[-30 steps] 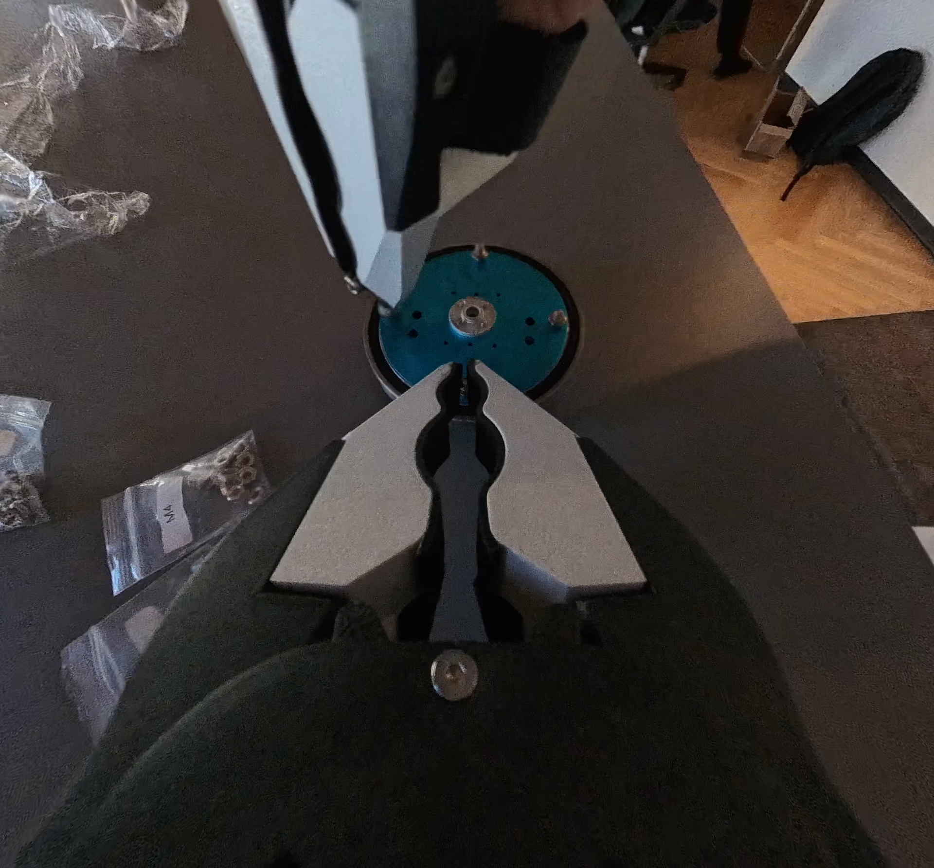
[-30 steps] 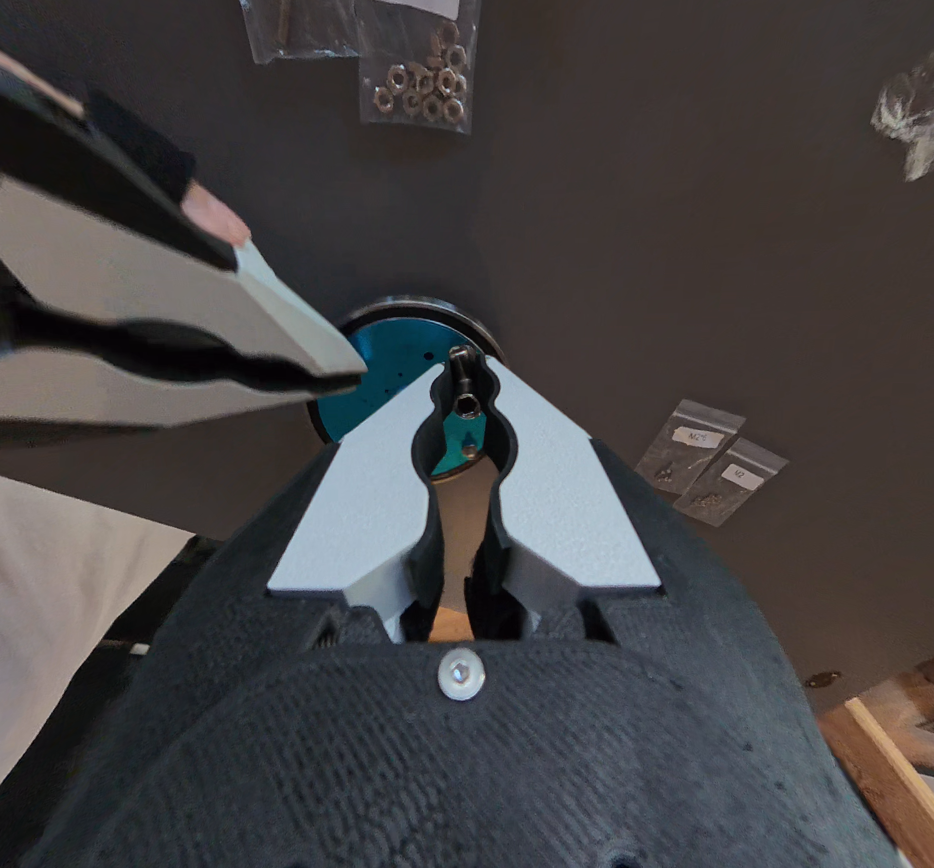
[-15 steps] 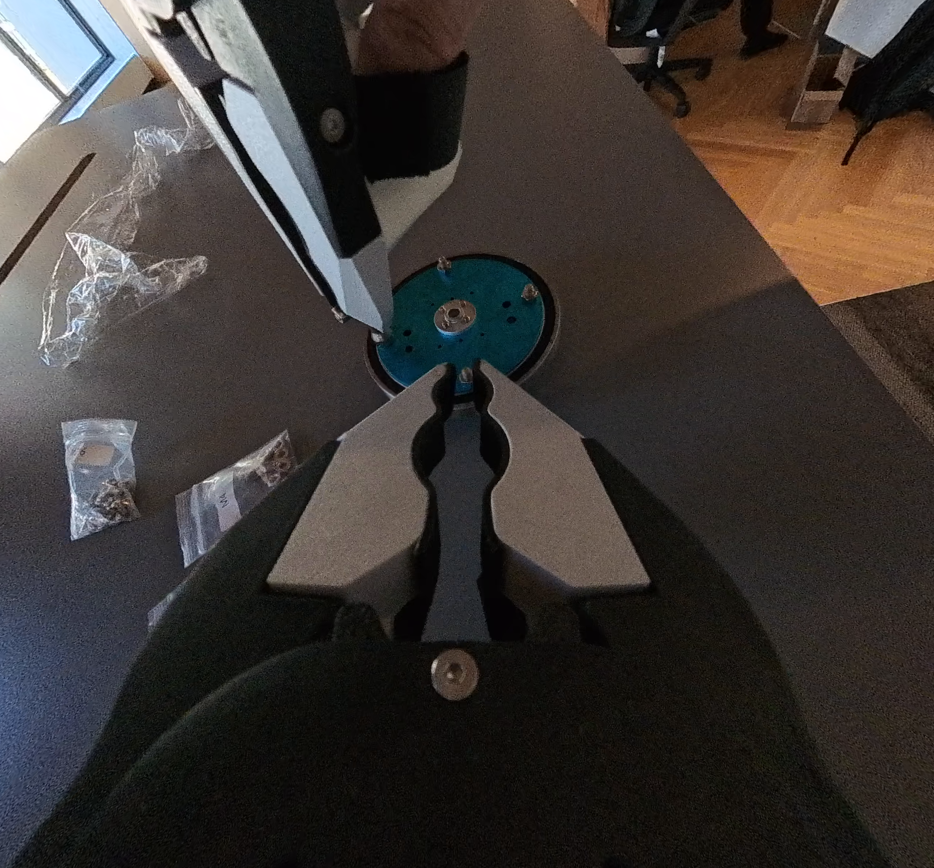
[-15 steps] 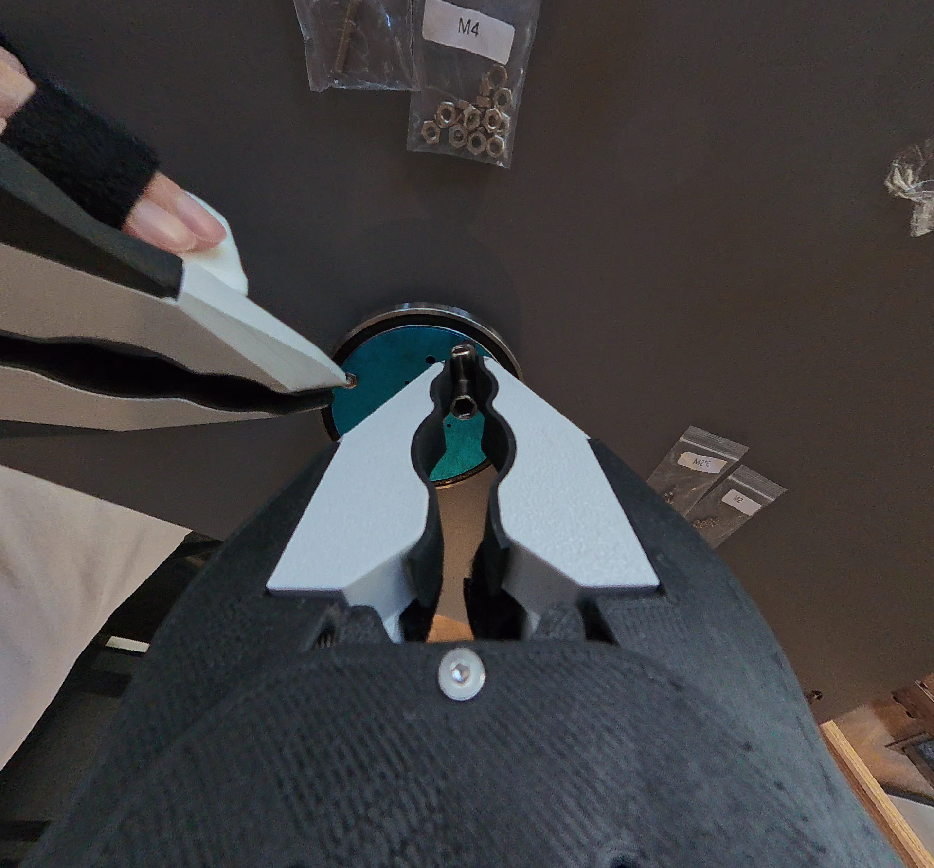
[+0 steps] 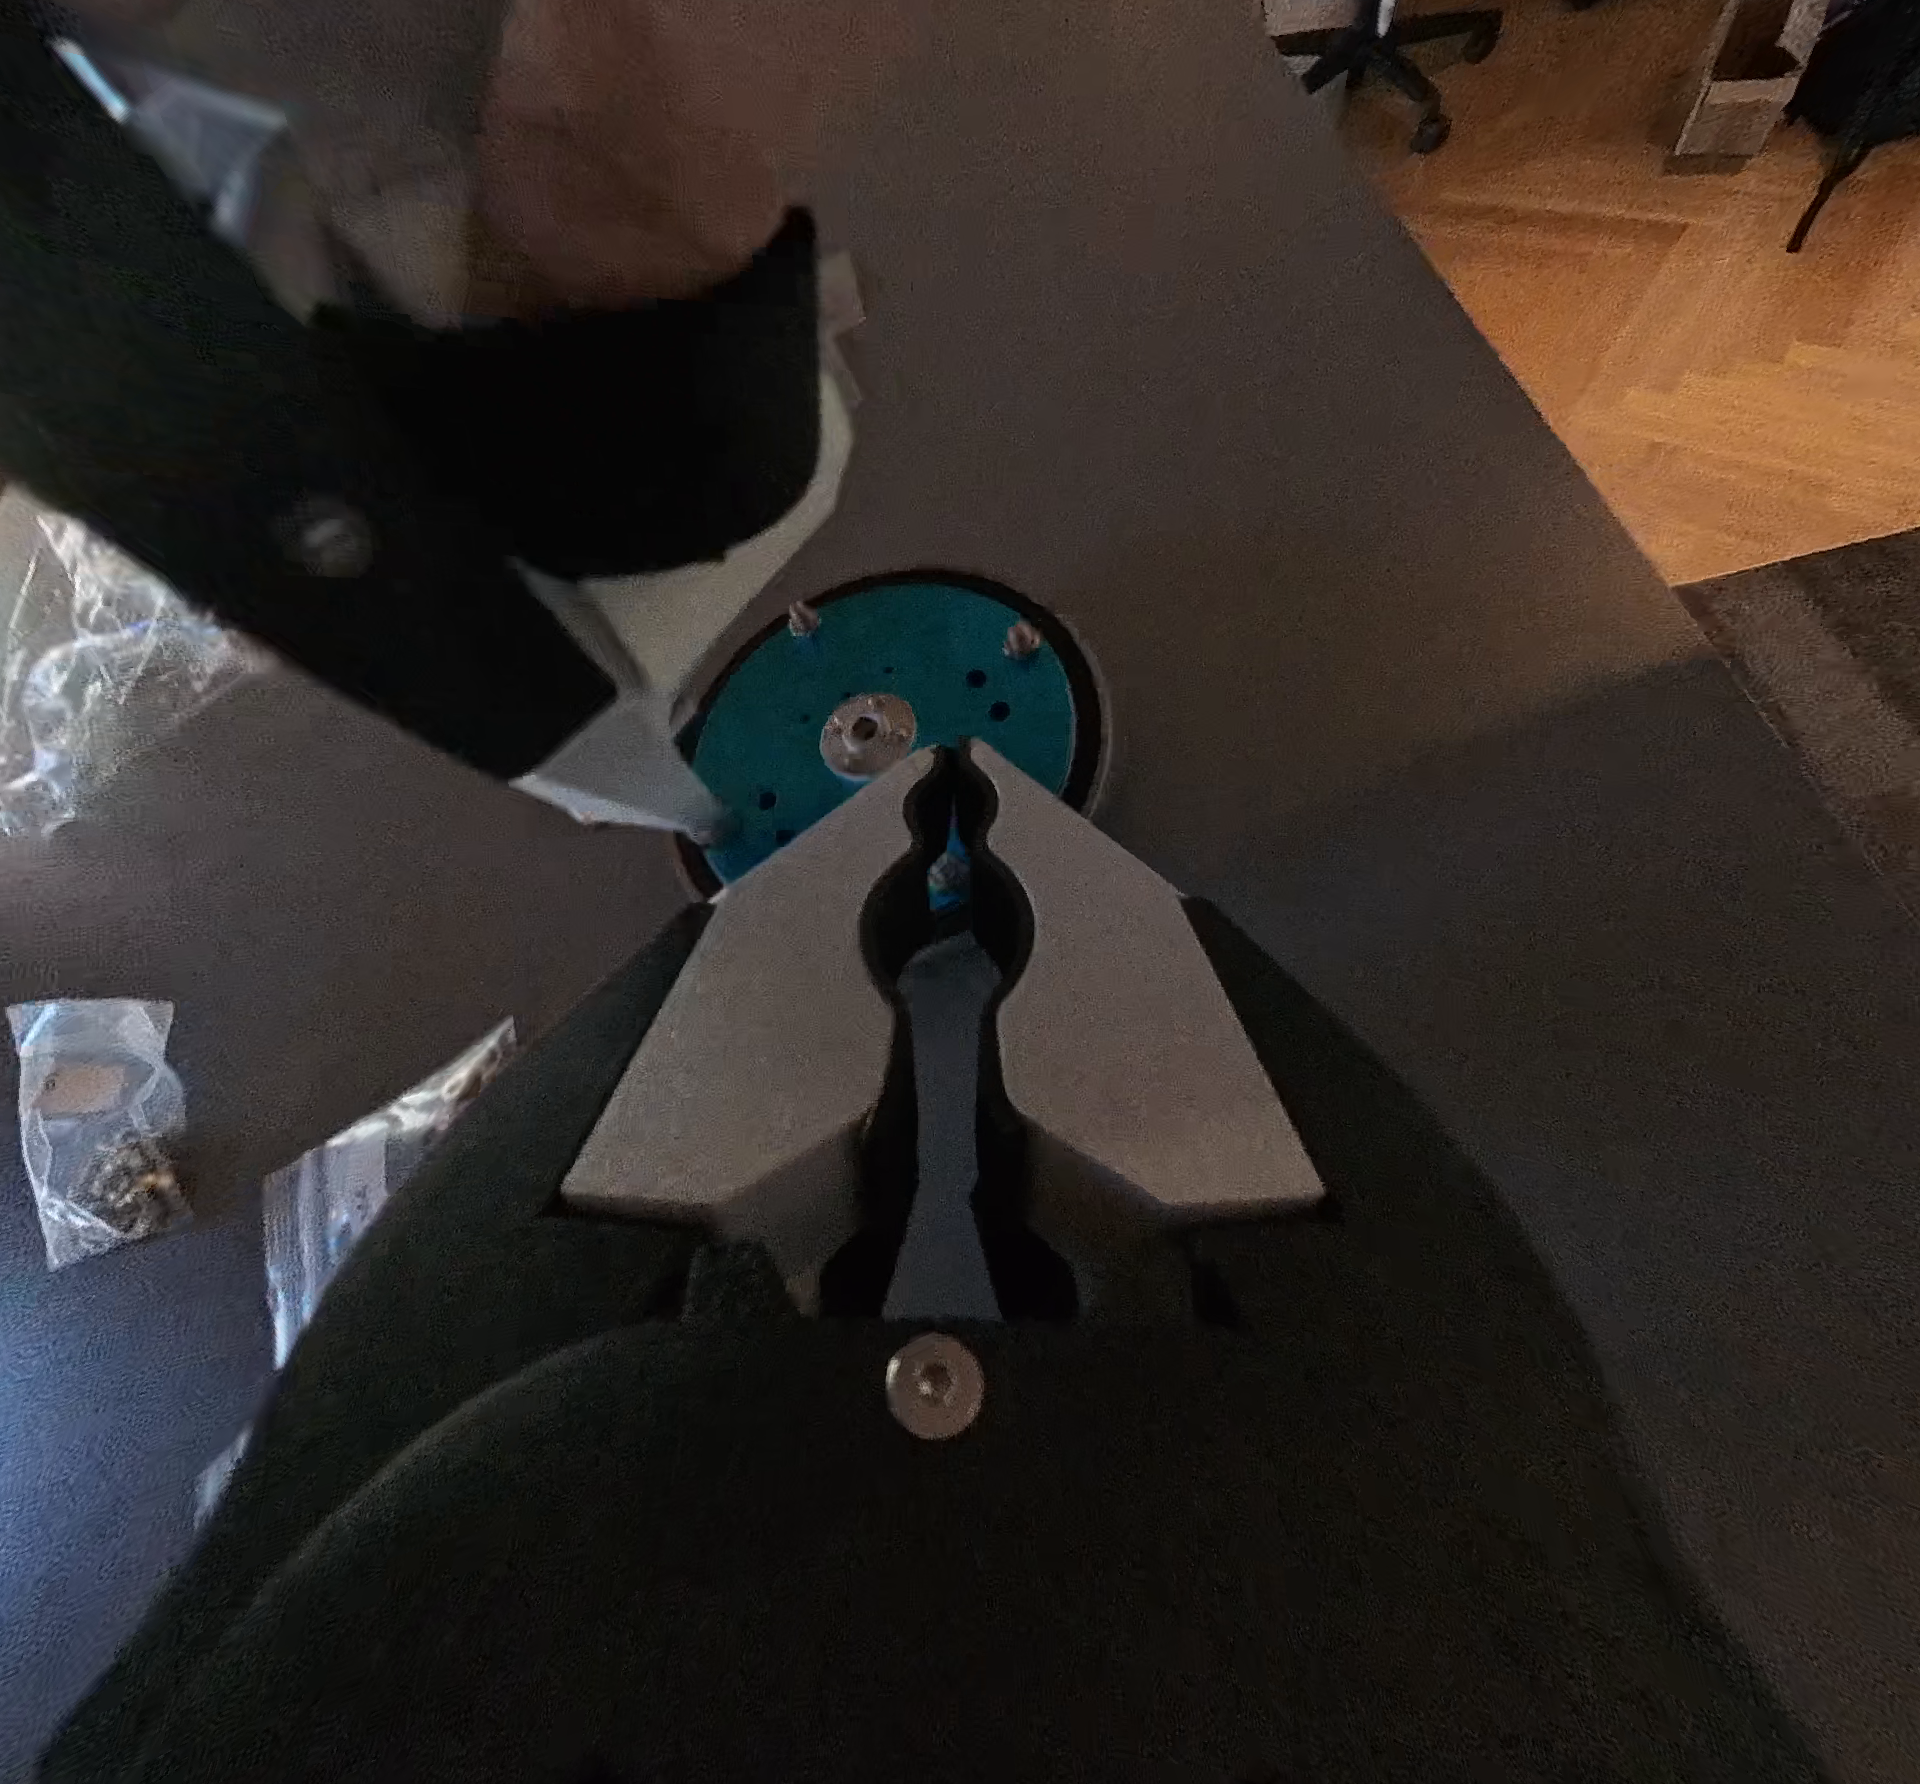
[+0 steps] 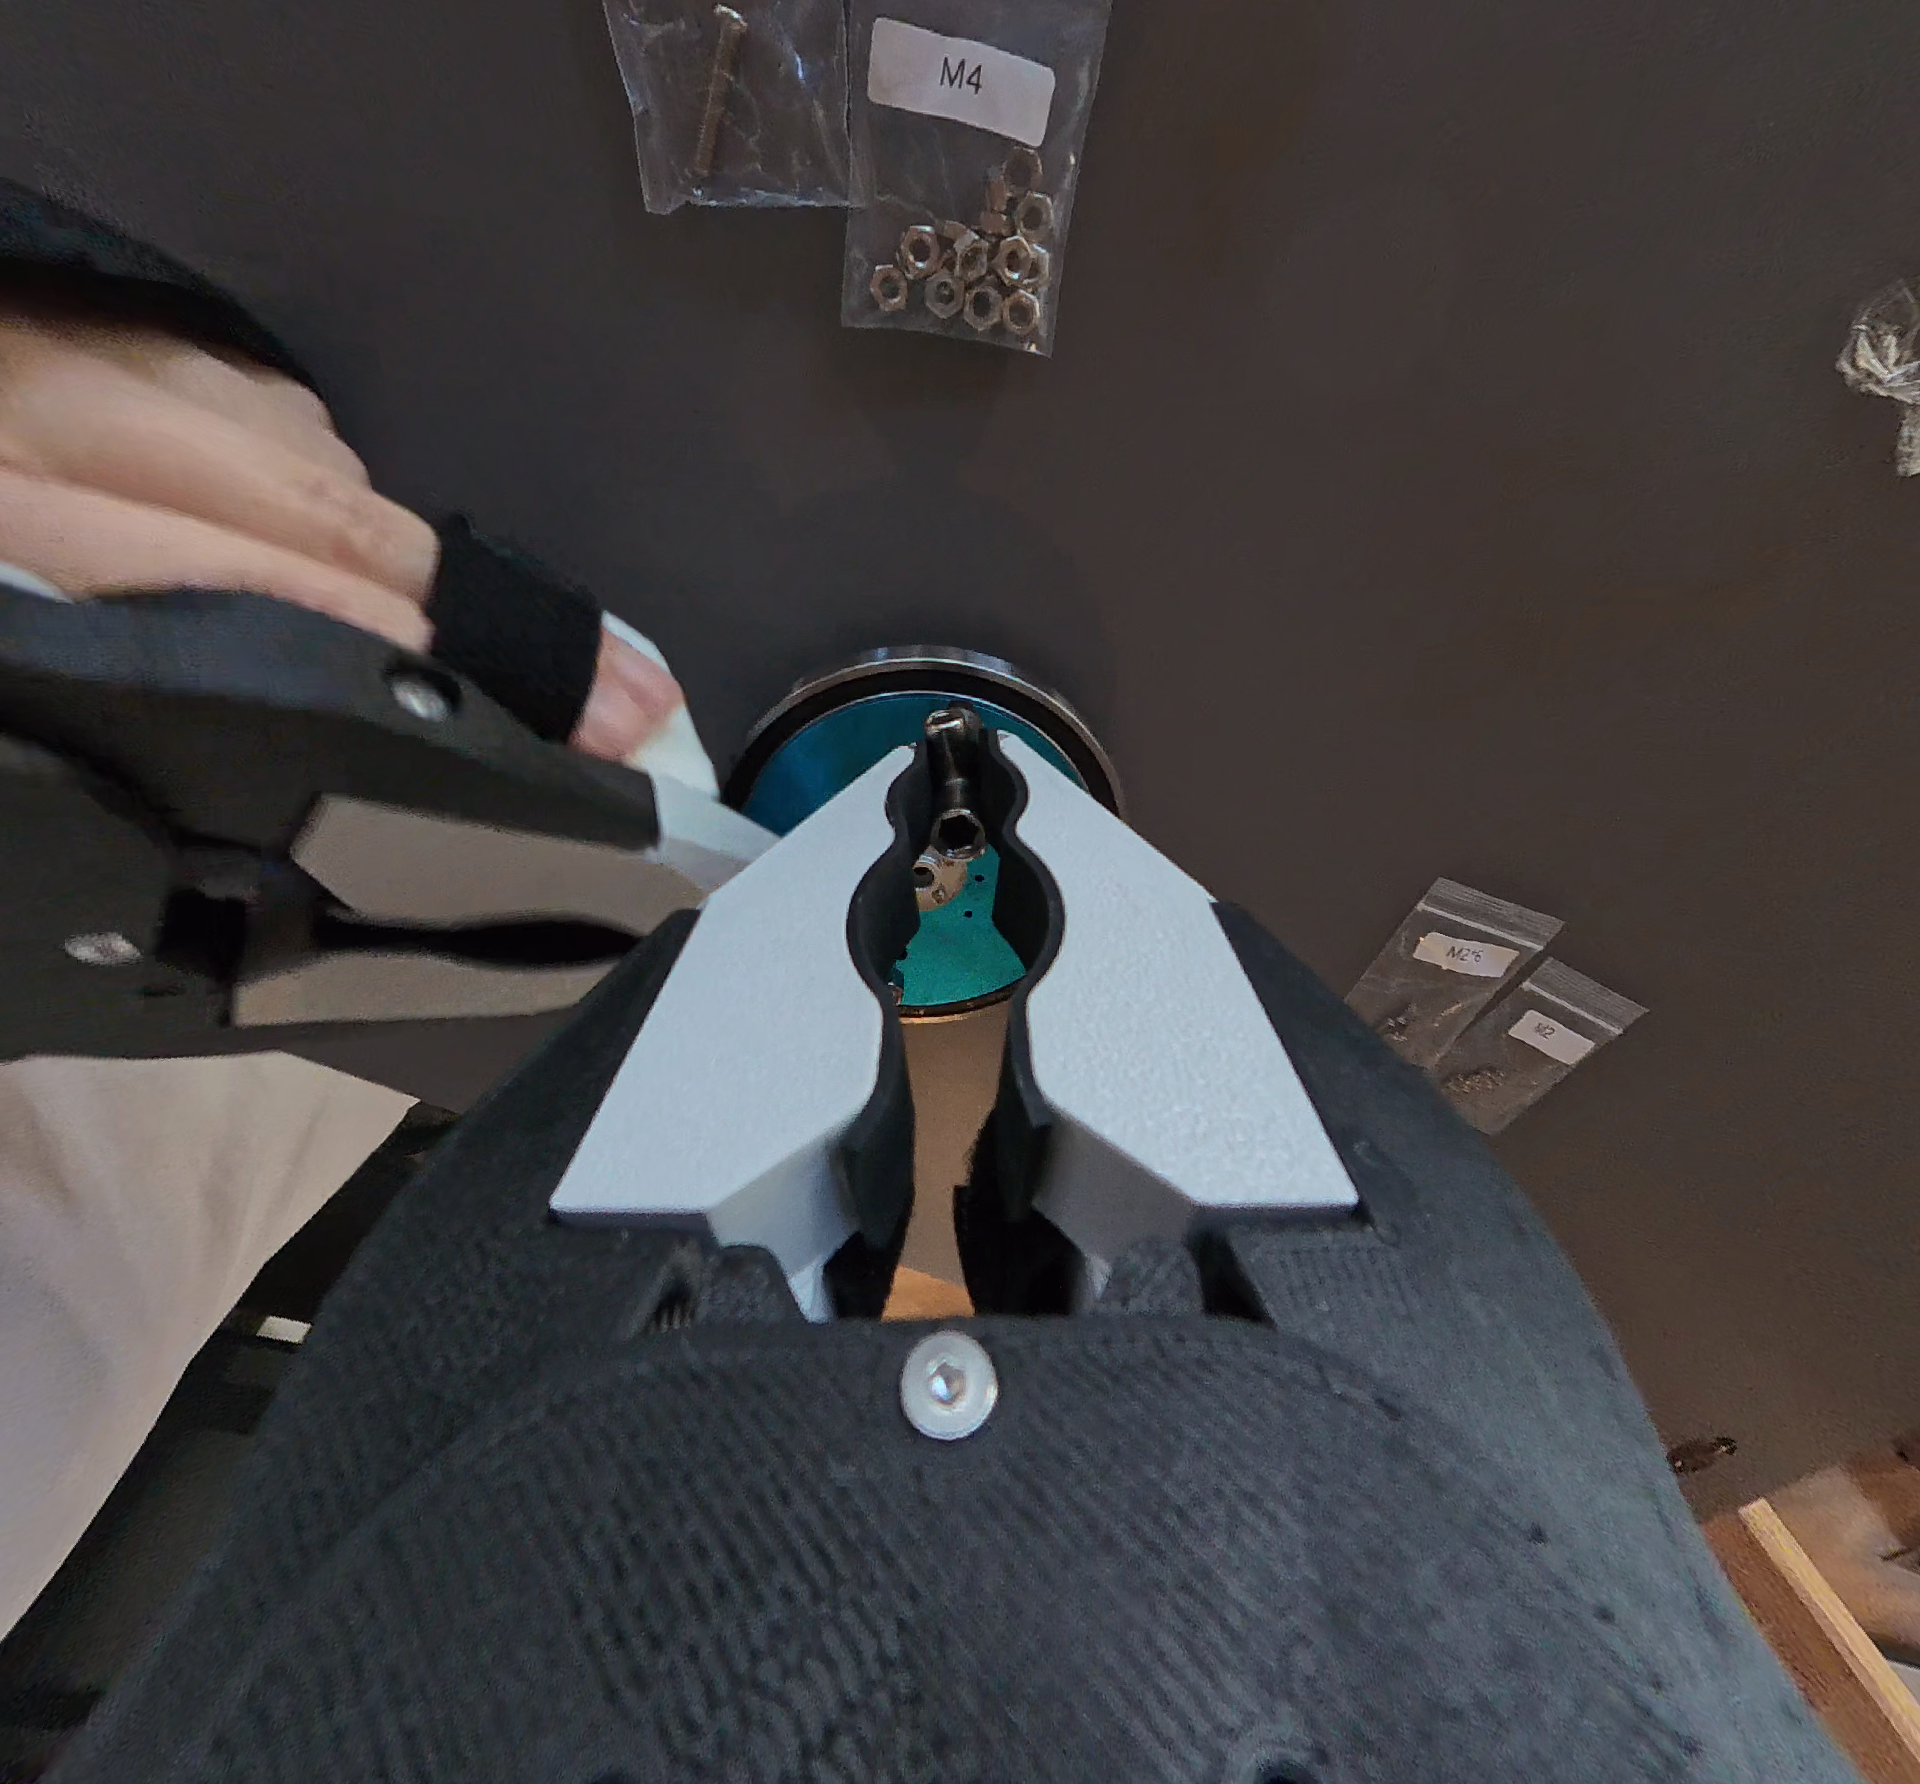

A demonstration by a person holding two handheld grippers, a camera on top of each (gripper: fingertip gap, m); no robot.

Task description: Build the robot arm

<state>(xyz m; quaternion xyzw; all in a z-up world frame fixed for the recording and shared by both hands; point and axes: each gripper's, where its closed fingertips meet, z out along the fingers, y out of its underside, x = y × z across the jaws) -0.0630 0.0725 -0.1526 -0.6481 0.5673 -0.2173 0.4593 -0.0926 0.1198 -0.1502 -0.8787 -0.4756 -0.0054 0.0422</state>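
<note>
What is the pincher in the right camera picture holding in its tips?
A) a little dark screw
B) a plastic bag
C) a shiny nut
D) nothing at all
A: in the right wrist view the right gripper has its tips shut on a small dark screw with a socket head, held over the blue disc; the bag of nuts lies apart on the table.

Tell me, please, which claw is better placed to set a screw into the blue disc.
The right claw: it is shut on a dark screw, held over the blue disc. The left claw is shut with nothing visible between its tips, so it could probably only steady the disc.
</note>
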